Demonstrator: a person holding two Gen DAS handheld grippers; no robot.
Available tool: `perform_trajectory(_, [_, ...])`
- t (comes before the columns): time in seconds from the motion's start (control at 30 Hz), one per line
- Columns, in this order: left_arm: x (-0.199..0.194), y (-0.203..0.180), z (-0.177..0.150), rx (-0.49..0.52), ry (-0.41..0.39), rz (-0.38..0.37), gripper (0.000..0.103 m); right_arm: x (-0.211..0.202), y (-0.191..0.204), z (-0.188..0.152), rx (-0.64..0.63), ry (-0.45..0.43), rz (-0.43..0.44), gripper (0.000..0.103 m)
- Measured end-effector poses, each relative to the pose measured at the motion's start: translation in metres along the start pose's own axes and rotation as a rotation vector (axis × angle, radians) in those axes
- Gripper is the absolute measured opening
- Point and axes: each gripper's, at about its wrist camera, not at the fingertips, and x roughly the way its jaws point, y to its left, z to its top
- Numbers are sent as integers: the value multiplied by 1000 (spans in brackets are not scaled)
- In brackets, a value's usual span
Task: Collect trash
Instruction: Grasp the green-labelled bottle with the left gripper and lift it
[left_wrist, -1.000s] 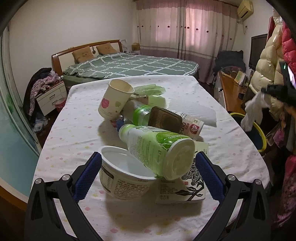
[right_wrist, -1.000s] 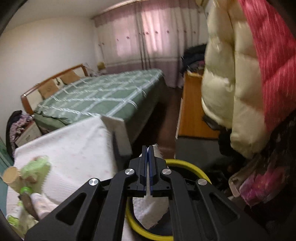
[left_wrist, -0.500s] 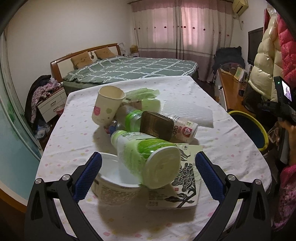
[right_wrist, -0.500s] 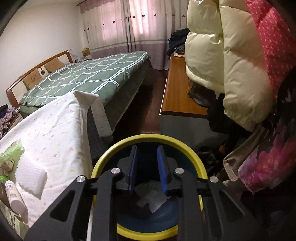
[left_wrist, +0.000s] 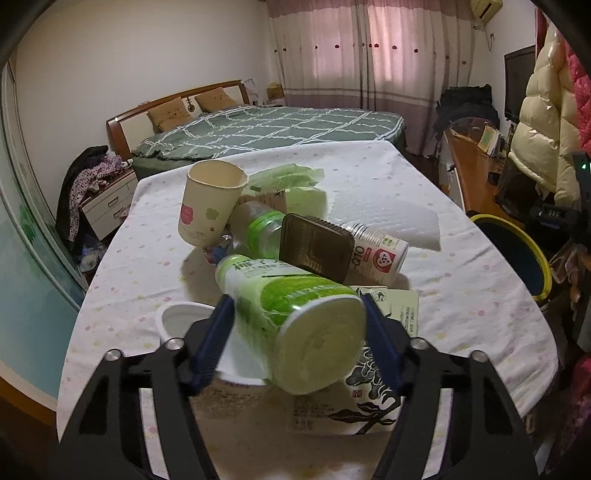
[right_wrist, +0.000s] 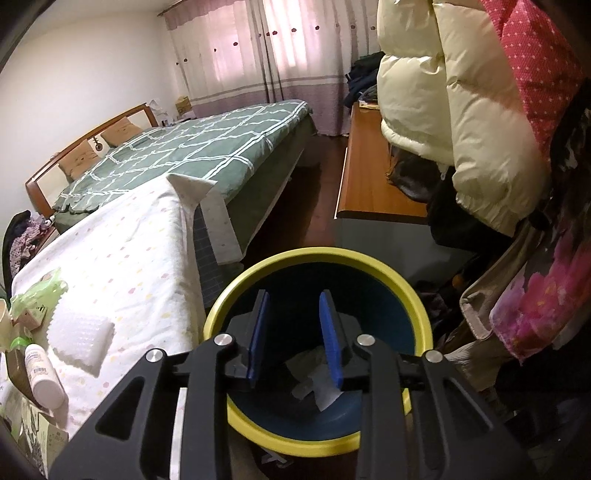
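Observation:
A pile of trash lies on the dotted tablecloth (left_wrist: 443, 295). My left gripper (left_wrist: 297, 328) is closing on a green-and-white plastic bottle (left_wrist: 280, 291), and both blue pads touch its sides near the base. The bottle rests on a white tub (left_wrist: 177, 321) and a printed packet (left_wrist: 369, 398). Behind are a paper cup (left_wrist: 210, 206), a brown tin (left_wrist: 314, 243) and a small white bottle (left_wrist: 380, 254). My right gripper (right_wrist: 293, 332) hangs over the yellow-rimmed blue bin (right_wrist: 317, 254). Its jaws are opening with nothing between them. A crumpled tissue (right_wrist: 317, 380) lies in the bin.
A white foam sheet (left_wrist: 388, 218) and a green plastic bag (left_wrist: 288, 175) lie farther back on the table. The bin (left_wrist: 539, 258) stands off the table's right edge. Hanging coats (right_wrist: 461, 110) and a wooden desk (right_wrist: 369, 177) crowd the right side; a bed (left_wrist: 277, 129) is behind.
The left jaws came in from wide open until they touch the green bottle. The right gripper let the tissue fall into the bin, opened, and sank toward the bin.

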Motion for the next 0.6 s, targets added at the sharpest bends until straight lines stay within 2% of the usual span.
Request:
perform_trajectory(0.33, [-19,12,21,-11,-100,7,57,0,0,-5,13,2,19,27])
perform_trajectory(0.6, [-3,20,52,-24,-122,28,55,-2,1,-9,19,5,29,27])
